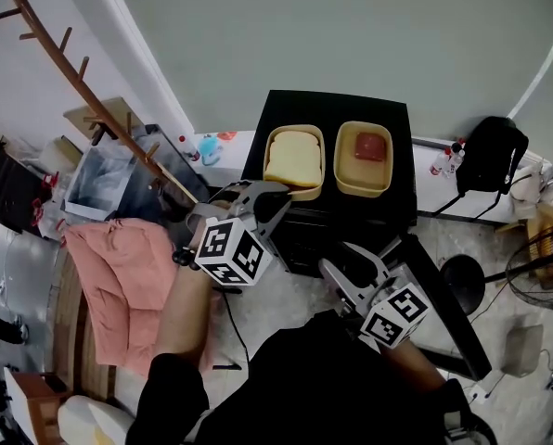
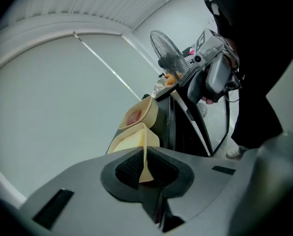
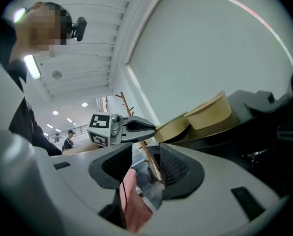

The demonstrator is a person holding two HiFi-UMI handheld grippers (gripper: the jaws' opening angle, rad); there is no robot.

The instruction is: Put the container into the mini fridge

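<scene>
Two yellow containers stand on top of the black mini fridge (image 1: 388, 209). The left container (image 1: 293, 158) holds a pale slice; the right container (image 1: 364, 156) holds something red. My left gripper (image 1: 275, 193) is at the left container's near rim. In the left gripper view that thin yellow wall (image 2: 145, 146) is pinched between the pads, so this gripper (image 2: 145, 167) is shut on it. My right gripper (image 1: 343, 260) hangs lower in front of the fridge, beside its open door (image 1: 439, 309). Its jaws (image 3: 145, 166) stand open with nothing between them.
A wooden coat rack (image 1: 91, 91) leans at the left above a pink cloth (image 1: 119, 267). At the right are a black backpack (image 1: 495, 151), a round black stool (image 1: 462, 281) and a floor fan (image 1: 541, 267). Cables trail over the floor.
</scene>
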